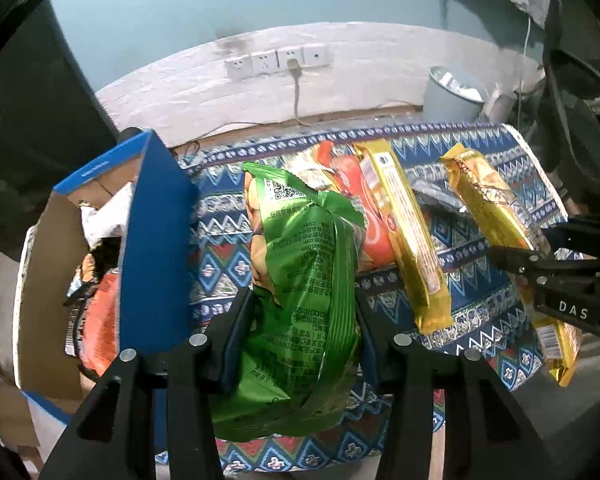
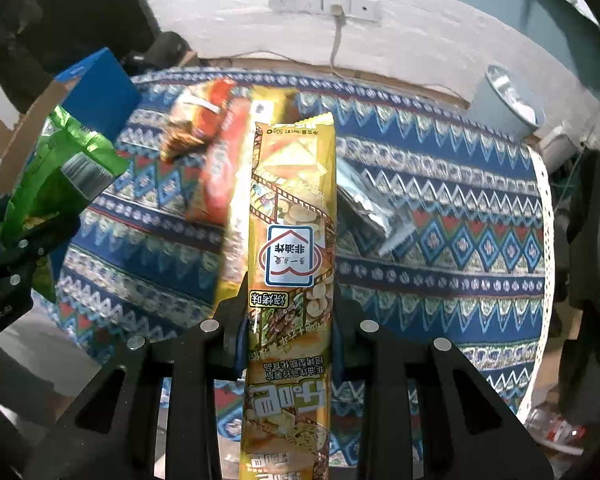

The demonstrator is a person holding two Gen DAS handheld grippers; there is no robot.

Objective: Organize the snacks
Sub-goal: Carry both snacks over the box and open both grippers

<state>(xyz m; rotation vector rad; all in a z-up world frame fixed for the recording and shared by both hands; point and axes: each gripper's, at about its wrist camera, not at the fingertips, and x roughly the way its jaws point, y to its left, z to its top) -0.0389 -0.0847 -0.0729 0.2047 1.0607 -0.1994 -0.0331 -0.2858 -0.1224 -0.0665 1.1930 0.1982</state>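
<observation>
My left gripper is shut on a green snack bag, which hangs lifted over the patterned tablecloth. In the right wrist view the same green bag shows at the left edge. My right gripper is shut on a long yellow snack pack, also held above the table. From the left wrist view that yellow pack sits in the right gripper at the right. A second yellow pack and an orange bag lie on the cloth.
An open cardboard box with blue flaps stands at the table's left end, with snack packs inside. A silver wrapper lies on the cloth to the right. A pale bin stands on the floor beyond the table, below wall sockets.
</observation>
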